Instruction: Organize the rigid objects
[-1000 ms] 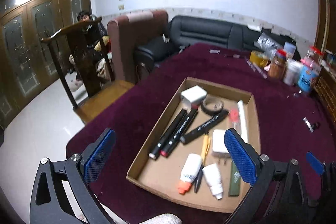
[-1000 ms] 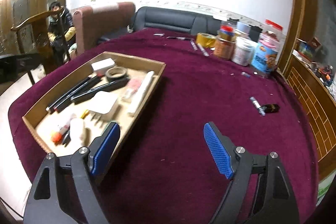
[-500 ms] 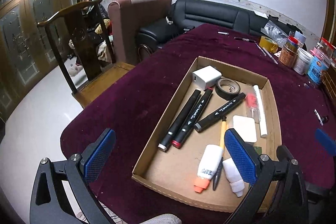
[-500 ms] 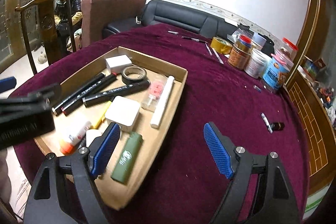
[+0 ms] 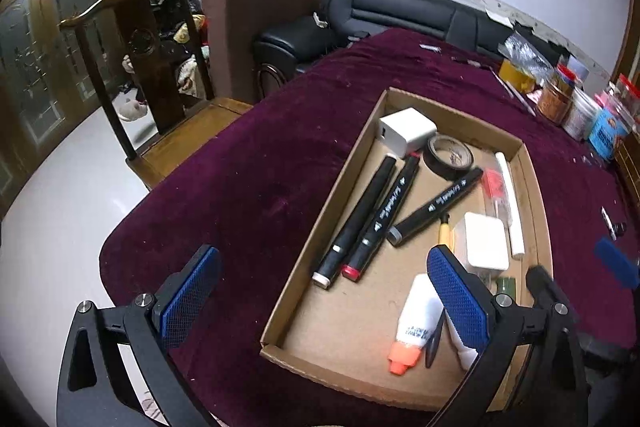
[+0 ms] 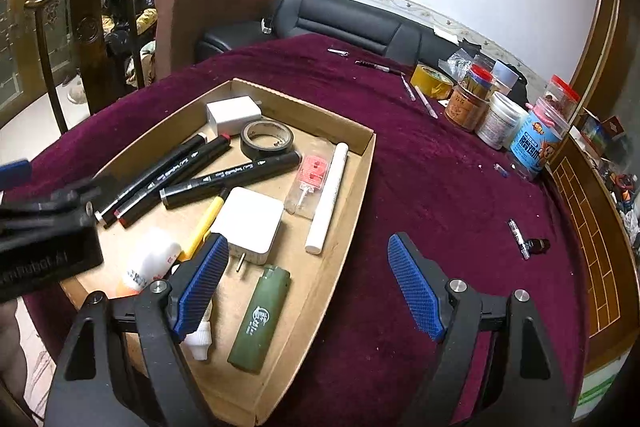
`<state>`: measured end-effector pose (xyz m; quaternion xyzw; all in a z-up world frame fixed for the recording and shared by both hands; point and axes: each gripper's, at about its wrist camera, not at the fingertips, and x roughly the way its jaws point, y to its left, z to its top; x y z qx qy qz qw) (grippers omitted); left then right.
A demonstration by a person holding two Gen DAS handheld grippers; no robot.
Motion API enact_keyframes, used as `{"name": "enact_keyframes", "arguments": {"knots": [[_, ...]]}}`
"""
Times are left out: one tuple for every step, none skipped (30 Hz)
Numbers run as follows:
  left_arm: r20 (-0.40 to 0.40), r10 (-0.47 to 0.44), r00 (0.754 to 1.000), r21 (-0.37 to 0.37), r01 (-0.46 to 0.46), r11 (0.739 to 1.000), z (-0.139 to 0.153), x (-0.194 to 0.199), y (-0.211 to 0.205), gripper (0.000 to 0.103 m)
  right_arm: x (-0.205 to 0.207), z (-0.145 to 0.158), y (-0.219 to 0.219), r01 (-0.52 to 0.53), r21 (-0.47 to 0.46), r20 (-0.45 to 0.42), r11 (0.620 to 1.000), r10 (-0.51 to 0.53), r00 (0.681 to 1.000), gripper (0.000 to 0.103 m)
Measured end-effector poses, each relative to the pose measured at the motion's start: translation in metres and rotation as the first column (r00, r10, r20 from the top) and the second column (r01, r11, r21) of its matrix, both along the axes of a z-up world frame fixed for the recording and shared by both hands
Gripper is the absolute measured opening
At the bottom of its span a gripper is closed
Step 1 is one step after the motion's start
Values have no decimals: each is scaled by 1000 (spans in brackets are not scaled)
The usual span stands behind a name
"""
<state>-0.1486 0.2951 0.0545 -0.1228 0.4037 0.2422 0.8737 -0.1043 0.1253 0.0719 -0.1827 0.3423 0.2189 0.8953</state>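
Hovering over cardboard tray (image 6: pixel 362 183) on maroon surface (image 6: pixel 440 187); right gripper (image 6: pixel 308 283) fingers wide apart, empty, straddling tray's edge, green lighter (image 6: pixel 260 319) lengthwise at lower centre; left gripper (image 5: pixel 320 297) likewise spread, empty.

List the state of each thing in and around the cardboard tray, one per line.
Shallow brown cardboard tray: open-topped, flat on the cloth.
Three black marker pens: capped, lying flat.
Black tape roll: lying flat.
Olive green lighter: lying flat, unlit.
White square charger: unplugged, prongs out.
Left gripper: open, empty.
Right gripper: open, empty.
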Motion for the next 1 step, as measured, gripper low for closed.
{"name": "enact_keyframes", "arguments": {"knots": [[1,-3,1000,-4,3,1000,0,0,0,102,0,1,0,-4,1,3,1000,4,1000,83]]}}
